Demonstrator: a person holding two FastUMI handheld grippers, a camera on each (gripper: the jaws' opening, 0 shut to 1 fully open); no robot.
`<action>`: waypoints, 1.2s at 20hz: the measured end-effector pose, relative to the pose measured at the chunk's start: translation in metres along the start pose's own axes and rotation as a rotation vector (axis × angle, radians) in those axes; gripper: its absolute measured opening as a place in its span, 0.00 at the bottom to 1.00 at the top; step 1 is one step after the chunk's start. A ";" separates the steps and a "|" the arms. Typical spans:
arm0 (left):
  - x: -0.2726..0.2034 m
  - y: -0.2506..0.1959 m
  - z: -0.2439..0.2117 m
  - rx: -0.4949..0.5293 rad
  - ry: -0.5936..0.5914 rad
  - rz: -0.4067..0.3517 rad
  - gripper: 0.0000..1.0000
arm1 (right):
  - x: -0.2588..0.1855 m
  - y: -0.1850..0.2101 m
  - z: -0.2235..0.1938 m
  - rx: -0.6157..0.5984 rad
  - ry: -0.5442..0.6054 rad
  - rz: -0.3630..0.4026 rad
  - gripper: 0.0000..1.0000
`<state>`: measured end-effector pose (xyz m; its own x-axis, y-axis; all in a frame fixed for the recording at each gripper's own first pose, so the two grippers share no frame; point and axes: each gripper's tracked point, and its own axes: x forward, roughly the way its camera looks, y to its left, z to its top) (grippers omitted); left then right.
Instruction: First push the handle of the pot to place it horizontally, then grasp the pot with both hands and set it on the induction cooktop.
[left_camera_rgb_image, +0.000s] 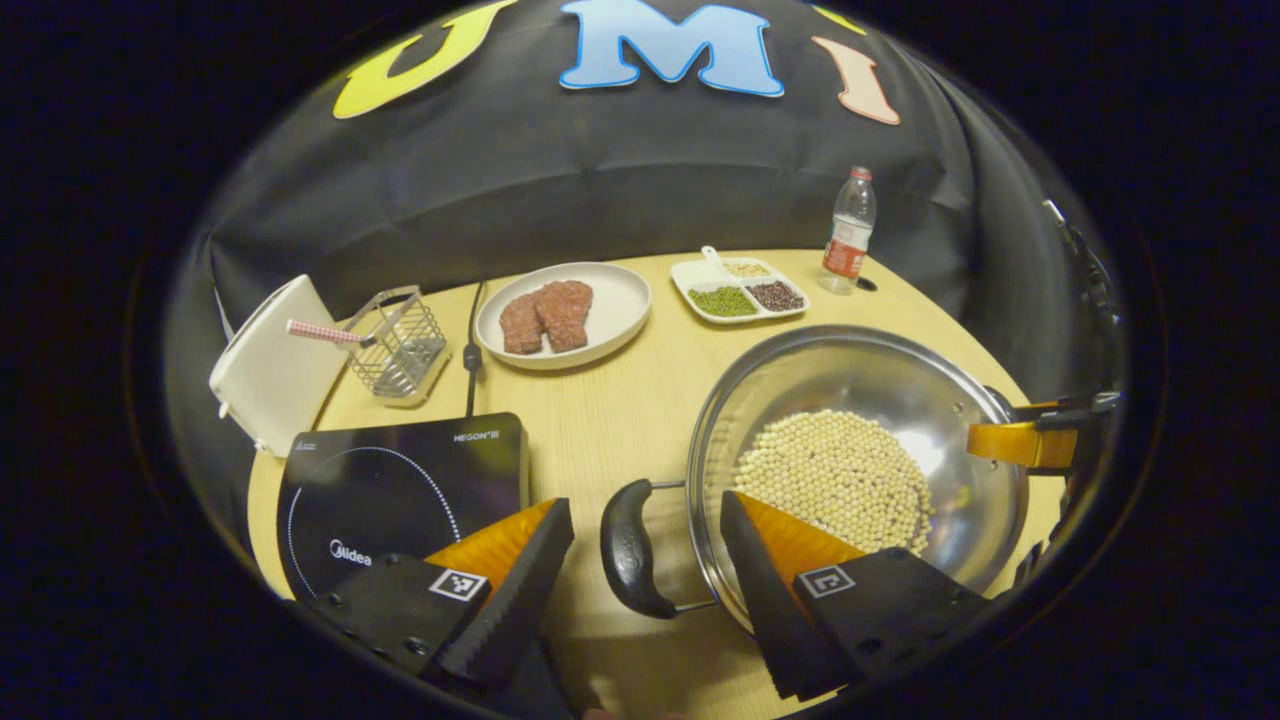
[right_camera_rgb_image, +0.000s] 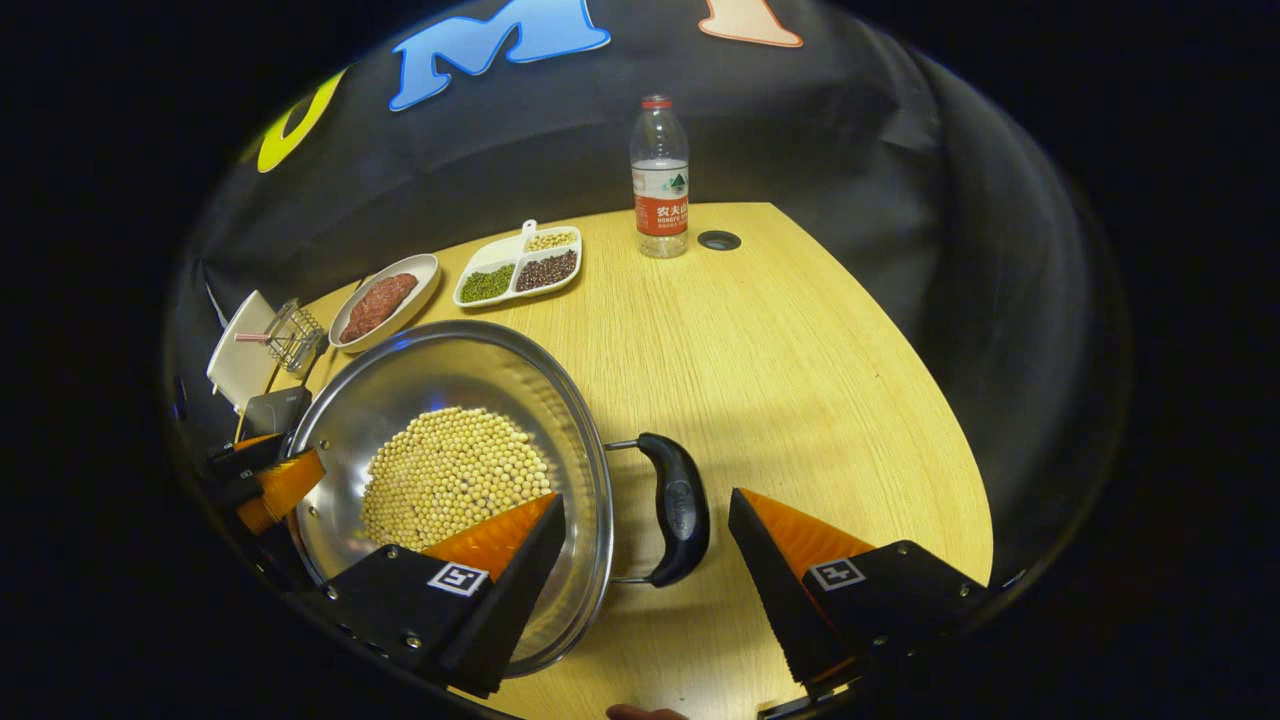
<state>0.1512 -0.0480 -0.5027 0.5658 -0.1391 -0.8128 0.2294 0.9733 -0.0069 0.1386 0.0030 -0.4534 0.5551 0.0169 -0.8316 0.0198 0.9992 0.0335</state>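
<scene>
Pot (left_camera_rgb_image: 860, 450) handles between open jaws.

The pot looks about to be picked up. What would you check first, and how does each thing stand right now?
1. Left gripper open around the pot's left handle: ok, the handle lies between its fingers.
2. Right gripper open around the right handle: ok.
3. Fingers pressing on the handles: not ok, both are still apart.
4. Induction cooktop top bare: ok.
5. Soybeans settled in the pot: ok.
6. Weight manageable: cannot tell.
</scene>
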 end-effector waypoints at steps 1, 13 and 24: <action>0.003 -0.002 -0.004 0.008 0.009 -0.003 0.97 | 0.002 0.000 -0.001 -0.001 0.010 -0.005 1.00; 0.020 -0.010 -0.019 0.019 0.057 -0.018 0.94 | 0.027 0.008 -0.004 0.011 0.062 0.038 0.77; 0.017 -0.004 -0.005 -0.050 0.048 -0.017 0.66 | 0.016 0.012 -0.010 0.094 0.108 0.102 0.57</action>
<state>0.1561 -0.0535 -0.5193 0.5229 -0.1474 -0.8395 0.1980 0.9790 -0.0486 0.1396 0.0158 -0.4722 0.4656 0.1272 -0.8758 0.0483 0.9845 0.1687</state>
